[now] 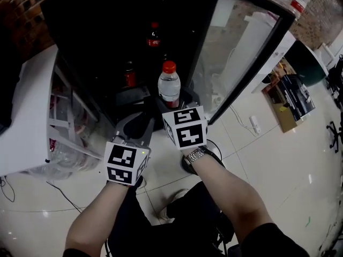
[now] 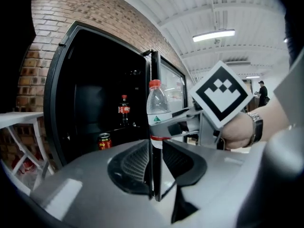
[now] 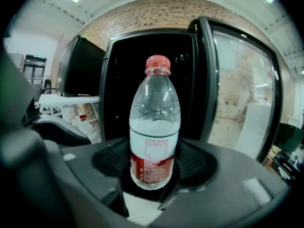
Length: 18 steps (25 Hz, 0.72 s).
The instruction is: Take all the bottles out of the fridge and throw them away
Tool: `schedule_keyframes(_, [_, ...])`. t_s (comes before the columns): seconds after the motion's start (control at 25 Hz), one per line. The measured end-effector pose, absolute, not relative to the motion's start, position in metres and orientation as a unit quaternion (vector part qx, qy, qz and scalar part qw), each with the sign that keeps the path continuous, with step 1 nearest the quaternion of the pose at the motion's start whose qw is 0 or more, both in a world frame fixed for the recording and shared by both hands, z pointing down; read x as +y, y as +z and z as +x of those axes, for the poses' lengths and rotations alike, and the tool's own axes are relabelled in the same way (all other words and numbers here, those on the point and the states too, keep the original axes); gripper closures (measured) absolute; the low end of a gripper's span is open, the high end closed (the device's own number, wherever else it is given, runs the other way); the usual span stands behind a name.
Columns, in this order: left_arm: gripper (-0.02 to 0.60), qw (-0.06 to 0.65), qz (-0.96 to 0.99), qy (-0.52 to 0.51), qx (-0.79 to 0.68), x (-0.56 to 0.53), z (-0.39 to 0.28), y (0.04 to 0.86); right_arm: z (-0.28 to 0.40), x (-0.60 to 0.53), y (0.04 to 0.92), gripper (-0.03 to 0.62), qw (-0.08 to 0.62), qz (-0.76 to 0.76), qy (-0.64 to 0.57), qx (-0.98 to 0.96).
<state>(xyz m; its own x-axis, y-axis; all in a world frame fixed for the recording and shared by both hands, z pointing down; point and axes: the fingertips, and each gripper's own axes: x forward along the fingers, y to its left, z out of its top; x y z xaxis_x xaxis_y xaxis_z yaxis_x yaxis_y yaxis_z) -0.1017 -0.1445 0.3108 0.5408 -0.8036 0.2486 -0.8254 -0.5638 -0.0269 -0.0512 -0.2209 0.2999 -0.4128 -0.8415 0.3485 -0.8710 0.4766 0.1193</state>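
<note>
One water bottle, red-capped and upright, is clamped between the jaws of my right hand-held gripper, in front of the open fridge. My left hand-held gripper, just beside the right one, has its jaws pressed together on nothing. Beyond both, a cola bottle and a red can stand inside the fridge.

A white rack stands on the pale tiled floor by a brick wall. A power strip lies on the floor near an open cardboard box.
</note>
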Motion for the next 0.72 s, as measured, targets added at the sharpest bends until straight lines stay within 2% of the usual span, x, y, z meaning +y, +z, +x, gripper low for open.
schedule_keyframes(0.36, [0.491, 0.054, 0.893, 0.142, -0.423, -0.110, -0.024, 0.347, 0.050, -0.149, 0.342, 0.304, 0.211, 0.542, 0.076, -0.810])
schedule_keyframes(0.72, [0.491, 0.067, 0.914, 0.193, -0.351, -0.080, 0.071, 0.405, 0.147, -0.097, 0.431, 0.304, 0.255, 0.561, 0.162, -0.770])
